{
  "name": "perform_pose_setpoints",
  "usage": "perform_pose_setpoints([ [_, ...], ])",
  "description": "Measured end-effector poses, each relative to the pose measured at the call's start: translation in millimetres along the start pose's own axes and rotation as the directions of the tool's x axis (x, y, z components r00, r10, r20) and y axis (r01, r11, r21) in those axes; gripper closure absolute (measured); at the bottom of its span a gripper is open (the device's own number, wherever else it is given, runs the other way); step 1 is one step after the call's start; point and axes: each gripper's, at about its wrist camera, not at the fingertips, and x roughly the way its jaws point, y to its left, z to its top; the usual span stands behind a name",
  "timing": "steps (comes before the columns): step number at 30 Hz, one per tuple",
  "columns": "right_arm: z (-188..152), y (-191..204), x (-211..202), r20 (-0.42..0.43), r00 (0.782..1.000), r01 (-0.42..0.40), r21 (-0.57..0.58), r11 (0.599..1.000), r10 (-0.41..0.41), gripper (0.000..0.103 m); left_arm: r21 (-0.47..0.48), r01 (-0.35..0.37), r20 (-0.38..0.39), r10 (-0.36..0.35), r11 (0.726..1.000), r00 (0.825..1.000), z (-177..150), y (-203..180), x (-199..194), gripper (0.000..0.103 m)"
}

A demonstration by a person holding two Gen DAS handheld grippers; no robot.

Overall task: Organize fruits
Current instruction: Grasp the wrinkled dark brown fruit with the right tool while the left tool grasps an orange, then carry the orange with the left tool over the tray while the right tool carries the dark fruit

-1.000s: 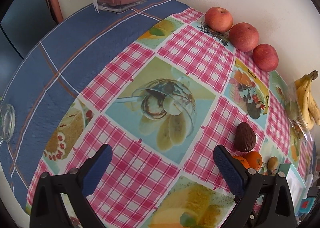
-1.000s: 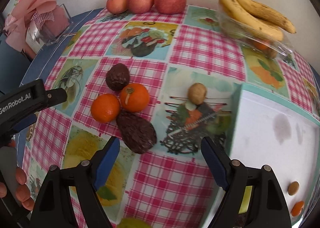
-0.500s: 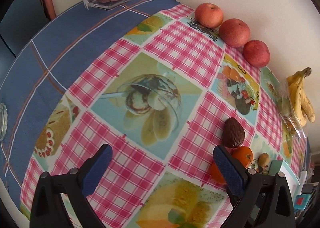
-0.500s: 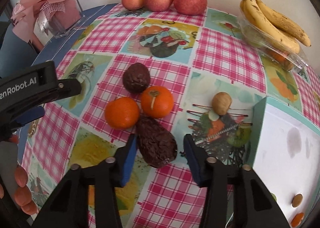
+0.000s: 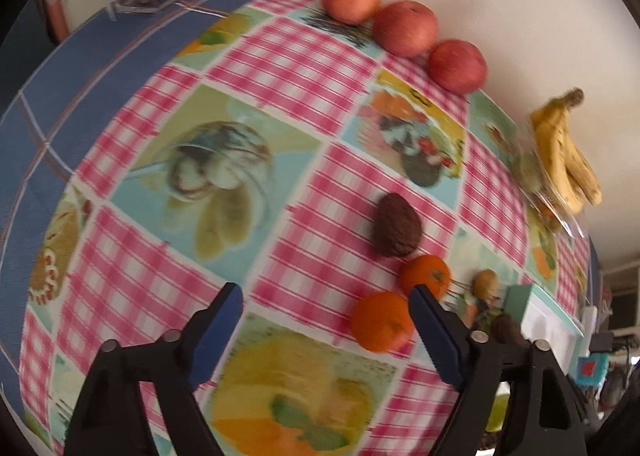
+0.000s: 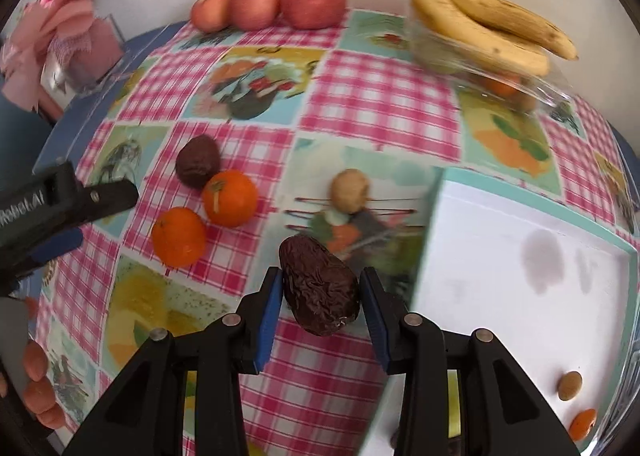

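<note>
The right gripper, half open half a second before, had clamped the wrinkled avocado and carried it from the oranges toward the white tray. The left gripper stayed open.

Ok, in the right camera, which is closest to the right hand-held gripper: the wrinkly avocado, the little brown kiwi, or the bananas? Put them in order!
1. Wrinkly avocado: clamped in the right hand-held gripper.
2. Kiwi: just beyond, mid-table.
3. Bananas: far right, by the wall.
</note>
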Motion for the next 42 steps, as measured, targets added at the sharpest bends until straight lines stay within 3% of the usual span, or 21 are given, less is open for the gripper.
perform_pose_setpoints([
  [4, 3, -16, -21, 0.046, 0.999, -0.007, 0.038, 0.999, 0.006, 0.062, 0.035, 0.015, -0.015, -0.015, 0.999, 1.0, -4, -13, 3, 0.026],
  [13, 8, -41, -65, 0.14, 0.99, 0.005, 0.093, 0.996, -0.018, 0.062, 0.073, 0.038, -0.063, -0.033, 0.997, 0.997, -12, -27, 17, 0.051],
  [16, 9, -47, -78, 0.17, 0.985, 0.006, 0.109, 0.994, -0.025, 0.062, 0.095, 0.018, -0.05, -0.013, 0.995, 0.999, -14, -33, 14, 0.055],
  [17, 9, -49, -81, 0.177, 0.984, 0.008, 0.112, 0.994, -0.028, 0.062, 0.105, 0.013, -0.046, -0.009, 0.994, 0.999, -14, -35, 13, 0.061],
  [22, 8, -57, -90, 0.197, 0.98, 0.007, 0.135, 0.991, -0.033, 0.062, 0.127, -0.009, -0.037, 0.014, 0.992, 0.999, -17, -40, 12, 0.063],
  [32, -1, -88, -99, 0.212, 0.976, -0.006, 0.214, 0.977, -0.041, 0.062, 0.176, 0.047, 0.047, -0.056, 0.983, 0.997, -16, -63, -32, 0.064],
  [42, -27, -165, -89, 0.136, 0.981, 0.076, 0.395, 0.916, -0.14, 0.062, 0.31, 0.095, 0.045, -0.115, 0.946, 0.992, -40, -123, -47, 0.064],
])
